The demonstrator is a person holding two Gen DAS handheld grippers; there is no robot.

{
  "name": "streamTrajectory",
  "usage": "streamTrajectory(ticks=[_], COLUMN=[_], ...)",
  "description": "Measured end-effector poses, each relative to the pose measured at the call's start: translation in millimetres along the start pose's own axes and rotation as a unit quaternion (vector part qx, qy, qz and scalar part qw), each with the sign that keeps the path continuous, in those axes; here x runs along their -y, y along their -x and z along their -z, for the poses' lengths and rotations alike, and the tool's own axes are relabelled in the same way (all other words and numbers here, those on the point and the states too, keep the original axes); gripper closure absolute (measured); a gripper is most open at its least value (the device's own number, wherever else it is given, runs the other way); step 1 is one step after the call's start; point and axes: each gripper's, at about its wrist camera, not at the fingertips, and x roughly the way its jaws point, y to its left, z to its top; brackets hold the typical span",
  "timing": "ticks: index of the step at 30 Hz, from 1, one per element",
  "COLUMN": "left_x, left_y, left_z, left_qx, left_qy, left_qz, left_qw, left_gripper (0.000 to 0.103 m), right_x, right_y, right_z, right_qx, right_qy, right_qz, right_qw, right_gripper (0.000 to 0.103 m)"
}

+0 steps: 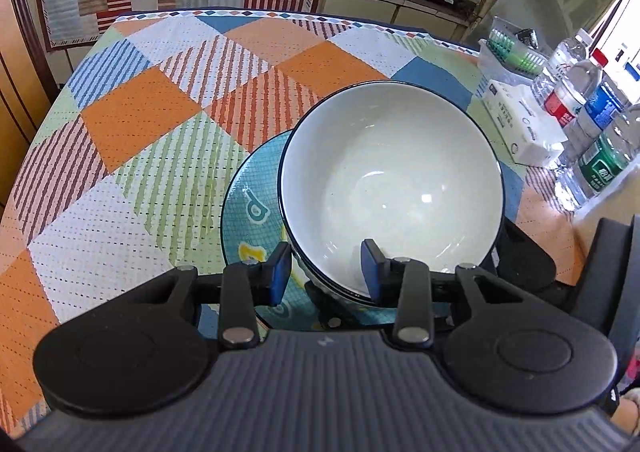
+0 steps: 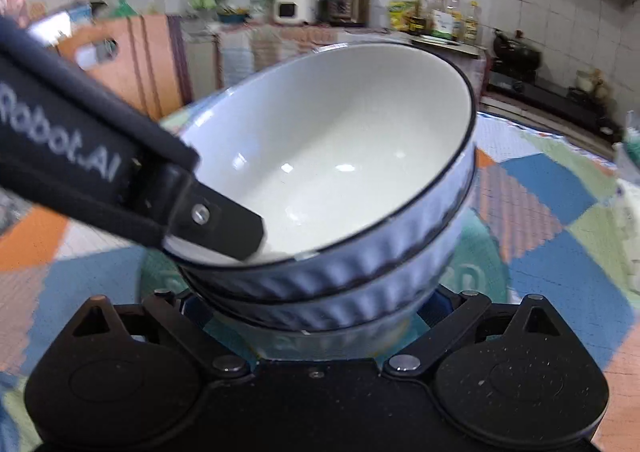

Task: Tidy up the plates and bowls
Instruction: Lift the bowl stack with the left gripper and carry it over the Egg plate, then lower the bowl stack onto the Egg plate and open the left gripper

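While two white bowls (image 1: 392,187) with dark rims and ribbed blue outsides are sitting nested one inside the other, the stack is resting on one blue patterned plate (image 1: 248,207), which is lying on the patchwork tablecloth (image 1: 140,111). In the left wrist view the stack is sitting a little toward two o'clock of the frame's centre. The left gripper (image 1: 326,274) is straddling the rim at the stack's six o'clock side, one blue pad (image 1: 280,272) standing outside the wall and the other inside, jaws partly closed; whether the pads are pressing on the wall I cannot tell. The right gripper (image 2: 320,316) is showing only its linkage arms in its own view, the bowls covering its fingertips, so how far it is open I cannot tell. Three water bottles (image 1: 592,107) are standing at the table's three o'clock edge, with one white tissue pack (image 1: 520,123) lying beside them.
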Motion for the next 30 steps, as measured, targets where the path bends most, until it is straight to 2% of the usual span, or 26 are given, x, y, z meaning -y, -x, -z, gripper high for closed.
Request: streamTrajectory(ticks=[6, 12, 16, 21, 30], left_x=[0, 3, 13, 22, 31], left_y=[16, 39, 49, 65, 113], left_z=[4, 4, 7, 11, 13], left_qx=[0.011, 0.024, 0.02, 0.018, 0.027], left_qy=[0.003, 0.003, -0.018, -0.028, -0.041], left_qz=[-0.007, -0.018, -0.028, -0.034, -0.054], left_qw=[0.9999, 0.9995, 0.9992, 0.9989, 0.9973], left_gripper=[0.066, 0.064, 0.062, 0.062, 0.046], right_x=[-1, 5, 15, 31, 47], right_y=[26, 63, 84, 107, 148], right_z=[6, 12, 10, 2, -16], right_qx=[-0.011, 0.001, 0.01, 0.019, 0.019], right_qy=[-0.014, -0.017, -0.016, -0.046, -0.081], right_qz=[0.012, 0.012, 0.023, 0.036, 0.058], right_qw=[1.0, 1.0, 1.0, 0.998, 0.995], right_gripper=[0.002, 0.002, 0.002, 0.002, 0.002])
